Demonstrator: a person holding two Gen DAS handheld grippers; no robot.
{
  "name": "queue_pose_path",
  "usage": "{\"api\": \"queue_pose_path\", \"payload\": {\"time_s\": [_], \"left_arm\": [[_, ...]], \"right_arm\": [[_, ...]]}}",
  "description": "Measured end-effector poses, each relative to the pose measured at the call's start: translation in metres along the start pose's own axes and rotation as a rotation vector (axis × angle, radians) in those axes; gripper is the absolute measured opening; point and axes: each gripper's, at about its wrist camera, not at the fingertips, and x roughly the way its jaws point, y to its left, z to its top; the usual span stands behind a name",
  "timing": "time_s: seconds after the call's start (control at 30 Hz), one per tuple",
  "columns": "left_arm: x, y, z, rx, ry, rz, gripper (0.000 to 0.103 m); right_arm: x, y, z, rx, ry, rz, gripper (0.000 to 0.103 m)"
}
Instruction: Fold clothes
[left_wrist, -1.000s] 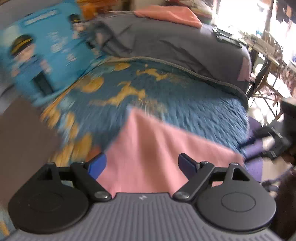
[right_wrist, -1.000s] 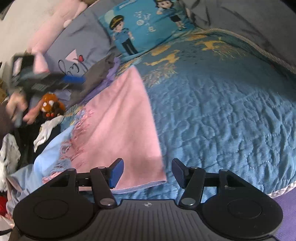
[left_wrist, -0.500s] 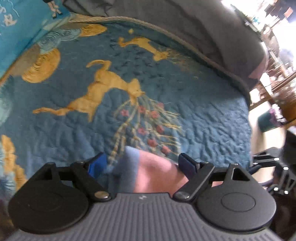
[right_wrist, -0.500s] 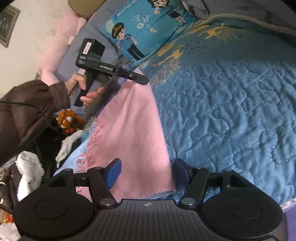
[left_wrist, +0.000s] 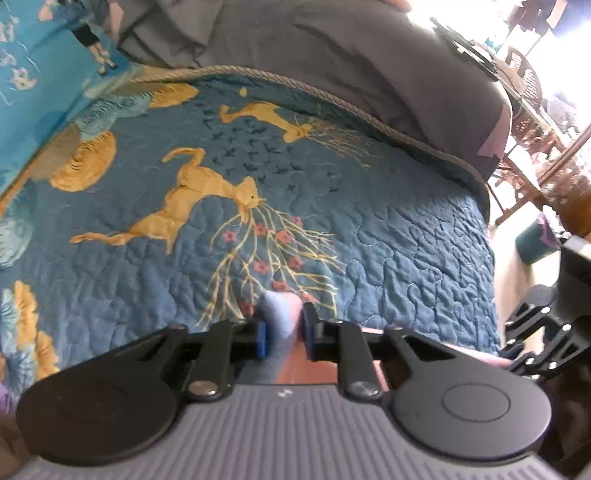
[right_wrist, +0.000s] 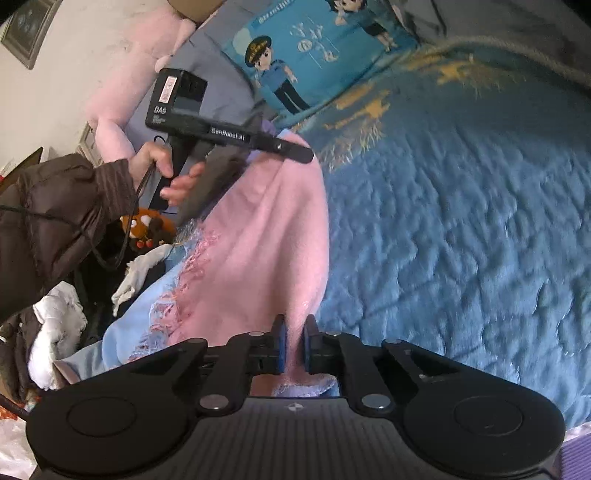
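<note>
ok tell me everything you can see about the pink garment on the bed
The pink garment looks like soft fleecy fabric, lying in a long strip on the blue quilt. A pink fringe runs down one side, where it meets light blue cloth. The right gripper is shut on its near edge; the left gripper pinches its far corner, which shows a bluish underside there.

Daylight blows out the top right of the left wrist view, heavy fisheye bending at the edges, quilt (right_wrist: 461, 229) smeared with motion blur.
</note>
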Motion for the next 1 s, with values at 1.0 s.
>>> {"api": "queue_pose_path", "payload": {"time_s": [1.0], "left_arm": [[0.024, -0.116, 0.267, -0.096, -0.398, 0.297, 0.016]], "right_arm": [[-0.180, -0.090, 0.152, -0.038, -0.188, -0.565, 0.007]]}}
